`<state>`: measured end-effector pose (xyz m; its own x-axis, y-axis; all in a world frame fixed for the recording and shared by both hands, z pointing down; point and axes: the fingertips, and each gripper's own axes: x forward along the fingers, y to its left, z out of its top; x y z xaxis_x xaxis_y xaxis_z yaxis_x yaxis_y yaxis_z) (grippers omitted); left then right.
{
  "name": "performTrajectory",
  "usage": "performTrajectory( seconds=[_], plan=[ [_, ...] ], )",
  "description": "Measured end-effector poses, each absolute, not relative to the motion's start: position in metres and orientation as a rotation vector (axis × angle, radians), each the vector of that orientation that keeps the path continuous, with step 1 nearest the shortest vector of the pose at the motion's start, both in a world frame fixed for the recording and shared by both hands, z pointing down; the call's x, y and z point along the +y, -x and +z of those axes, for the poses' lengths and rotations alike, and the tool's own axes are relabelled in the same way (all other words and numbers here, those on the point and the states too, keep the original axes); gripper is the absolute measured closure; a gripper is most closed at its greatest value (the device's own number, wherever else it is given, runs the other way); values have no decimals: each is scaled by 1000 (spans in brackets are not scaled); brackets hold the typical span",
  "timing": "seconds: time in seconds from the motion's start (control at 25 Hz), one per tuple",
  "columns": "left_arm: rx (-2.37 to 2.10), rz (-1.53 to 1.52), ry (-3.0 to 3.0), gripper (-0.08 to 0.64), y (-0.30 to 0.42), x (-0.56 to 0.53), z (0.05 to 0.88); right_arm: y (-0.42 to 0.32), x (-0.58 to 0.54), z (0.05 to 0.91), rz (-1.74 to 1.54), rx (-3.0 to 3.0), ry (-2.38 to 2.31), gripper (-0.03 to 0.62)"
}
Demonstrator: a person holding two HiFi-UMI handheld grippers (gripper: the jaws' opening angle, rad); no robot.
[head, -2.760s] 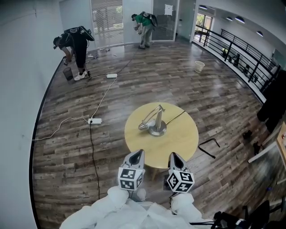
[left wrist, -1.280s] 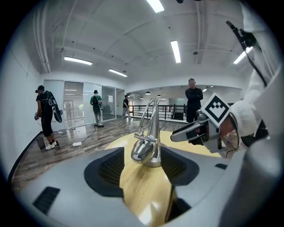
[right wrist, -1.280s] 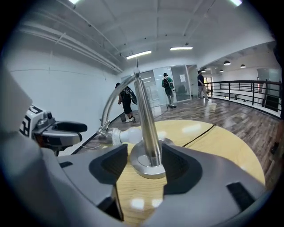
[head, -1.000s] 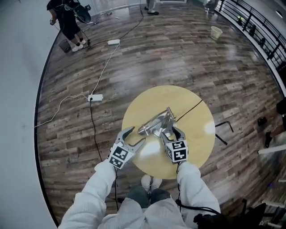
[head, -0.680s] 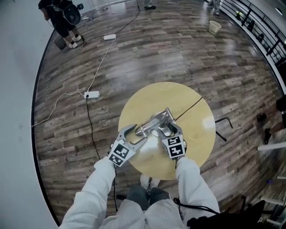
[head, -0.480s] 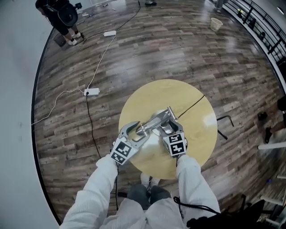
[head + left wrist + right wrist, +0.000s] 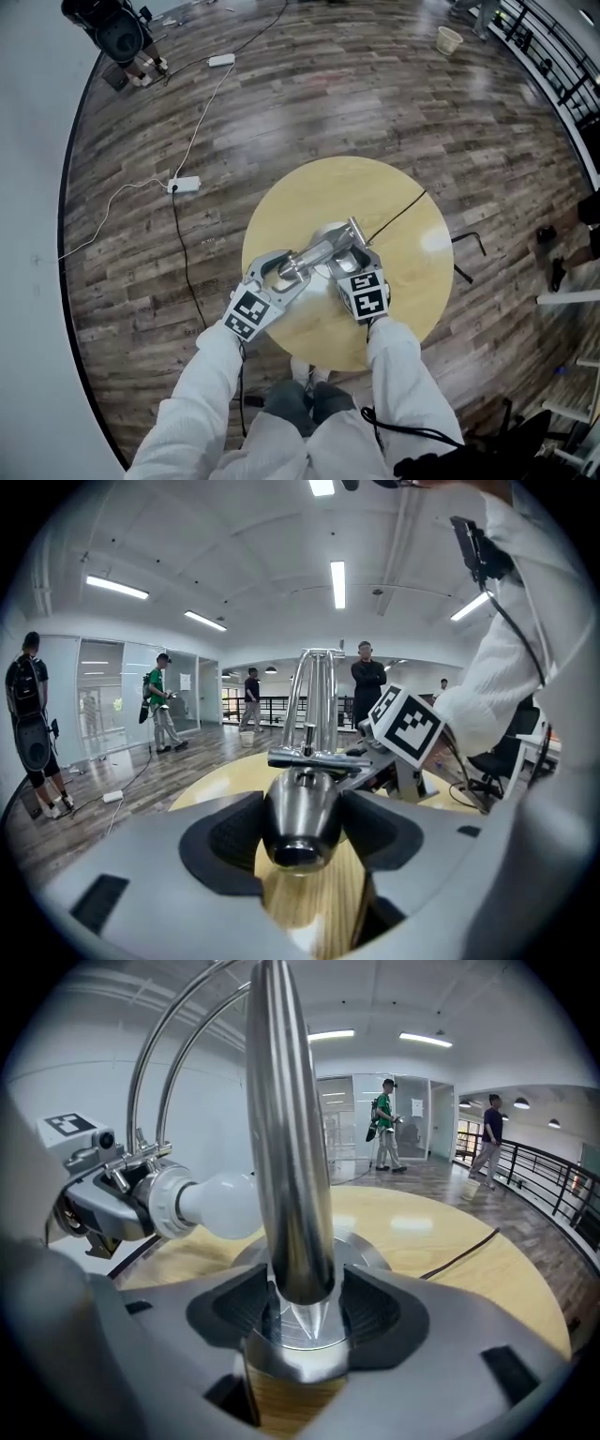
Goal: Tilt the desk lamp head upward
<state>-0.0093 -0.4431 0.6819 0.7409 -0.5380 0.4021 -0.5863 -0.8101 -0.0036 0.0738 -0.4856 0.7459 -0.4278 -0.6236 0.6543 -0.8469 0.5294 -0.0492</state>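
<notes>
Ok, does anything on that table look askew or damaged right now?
Nothing looks spilled or broken. The one thing off is the desk lamp head: it droops low over the round table, bare bulb close above the wood beside the post.

One desk lamp (image 7: 323, 253), one round table (image 7: 394, 197), two claws (image 7: 278, 273) (image 7: 352, 265)

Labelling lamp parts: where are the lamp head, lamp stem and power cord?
lamp head (image 7: 300, 817): left gripper view, rounded metal shell.
lamp stem (image 7: 286, 1147): right gripper view, mid-shaft.
power cord (image 7: 398, 217): head view, middle stretch.
</notes>
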Motion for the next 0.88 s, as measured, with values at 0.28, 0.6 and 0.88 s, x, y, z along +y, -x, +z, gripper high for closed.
performTrajectory(
  seconds=[0.28, 0.6, 0.88],
  plan=[
    [-951, 608, -2823, 295, 20, -432, 662, -80, -484, 747, 516, -2184, -1173, 350],
    [-993, 590, -2842, 297, 46, -417, 617, -78, -485, 746, 518, -2178, -1160, 350],
    [-1001, 494, -2852, 302, 59, -405, 567, -78, -482, 746, 531, -2155, -1150, 350]
  ],
)
